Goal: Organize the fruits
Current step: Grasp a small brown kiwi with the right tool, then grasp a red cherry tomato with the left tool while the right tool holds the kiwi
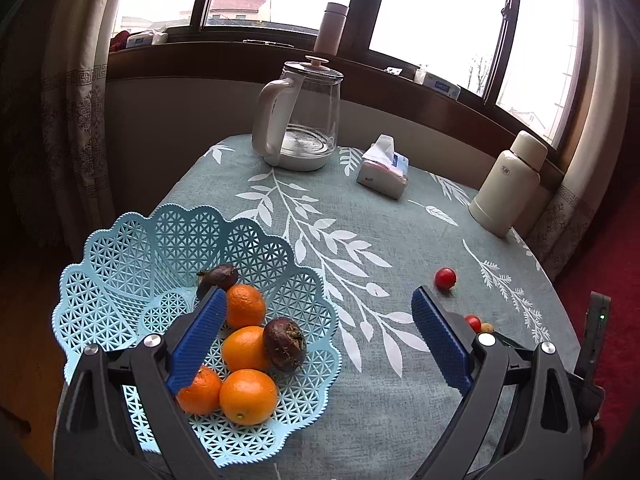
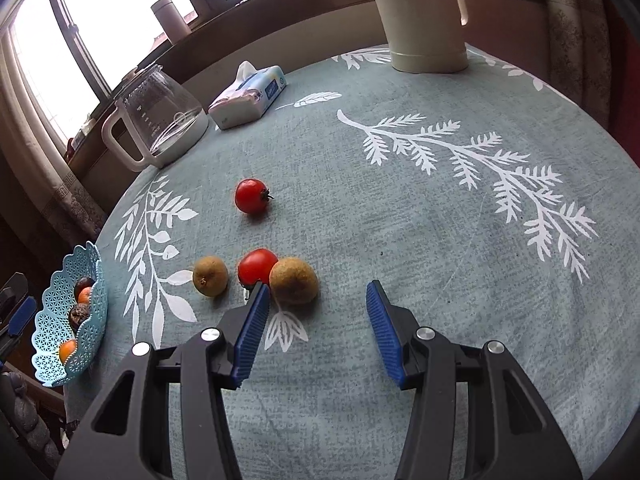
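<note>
Now we see both grippers w/ fingers released: left gripper (image 1: 320, 320) over basket (image 1: 120, 264), right gripper (image 2: 316, 312) near tomato (image 2: 257, 266) on desk (image 2: 440, 240).

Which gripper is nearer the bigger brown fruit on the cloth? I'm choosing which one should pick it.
Right. The right gripper hangs open just before the bigger brown fruit; the left gripper is open over by the basket.

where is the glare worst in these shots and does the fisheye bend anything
Left wrist view: the windows are blown out white, so the glass kettle is backlit, and the frames bow outward. Right wrist view: the window top left is washed out, the table edge curves strongly, and the basket looks squeezed at the left border; the fruit stays sharp.
</note>
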Action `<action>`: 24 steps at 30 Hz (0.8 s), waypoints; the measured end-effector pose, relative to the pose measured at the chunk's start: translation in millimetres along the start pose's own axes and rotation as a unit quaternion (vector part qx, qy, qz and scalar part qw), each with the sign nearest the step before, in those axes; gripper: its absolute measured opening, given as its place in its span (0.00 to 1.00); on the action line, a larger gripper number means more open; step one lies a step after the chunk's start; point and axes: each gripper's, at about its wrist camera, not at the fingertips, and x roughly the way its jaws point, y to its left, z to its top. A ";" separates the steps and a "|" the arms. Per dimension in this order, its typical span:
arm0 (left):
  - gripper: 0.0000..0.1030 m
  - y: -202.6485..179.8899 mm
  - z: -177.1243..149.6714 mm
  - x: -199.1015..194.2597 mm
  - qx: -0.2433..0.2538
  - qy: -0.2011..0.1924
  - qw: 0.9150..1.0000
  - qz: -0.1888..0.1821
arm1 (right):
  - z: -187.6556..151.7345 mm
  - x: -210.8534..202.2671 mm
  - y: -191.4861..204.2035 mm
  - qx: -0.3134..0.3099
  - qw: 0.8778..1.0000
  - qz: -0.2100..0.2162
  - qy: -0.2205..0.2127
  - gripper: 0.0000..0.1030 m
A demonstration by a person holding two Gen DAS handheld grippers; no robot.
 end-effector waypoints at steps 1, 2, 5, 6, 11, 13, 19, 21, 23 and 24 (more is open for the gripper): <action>0.92 -1.1 -0.6 0.8 0.001 0.001 1.000 0.000 | 0.7 1.4 2.8 -0.008 1.000 -0.004 -0.001 0.49; 0.92 -2.3 -1.2 1.6 0.002 0.003 1.000 0.000 | 1.2 3.0 5.5 -0.016 1.000 -0.007 -0.001 0.49; 0.92 -5.6 -2.8 2.8 0.007 0.005 1.000 -0.002 | 2.0 8.6 11.2 -0.033 0.999 -0.016 0.000 0.49; 0.92 -6.7 -3.1 3.3 0.009 0.005 1.000 -0.002 | 2.5 10.0 12.2 -0.036 0.999 -0.018 0.000 0.50; 0.92 -10.3 -6.0 6.2 0.013 0.008 1.000 -0.004 | 7.1 15.1 15.5 -0.043 0.999 -0.023 -0.002 0.48; 0.92 -12.3 -7.1 7.7 0.016 0.010 1.000 -0.004 | 7.3 16.5 17.4 -0.048 0.998 -0.026 -0.002 0.47; 0.92 -19.1 -11.2 10.8 0.025 0.015 1.000 -0.008 | 5.8 16.8 21.1 -0.061 0.998 -0.013 -0.001 0.32; 0.92 -21.8 -12.7 11.5 0.029 0.017 0.999 -0.009 | 4.5 16.3 23.8 -0.070 0.997 -0.011 -0.001 0.28; 0.92 -24.4 -14.2 12.5 0.032 0.018 0.999 -0.011 | 3.3 14.8 24.4 -0.073 0.997 -0.008 -0.002 0.27; 0.92 -25.8 -14.9 13.2 0.034 0.019 0.999 -0.011 | 3.0 13.6 23.6 -0.072 0.997 -0.007 -0.002 0.27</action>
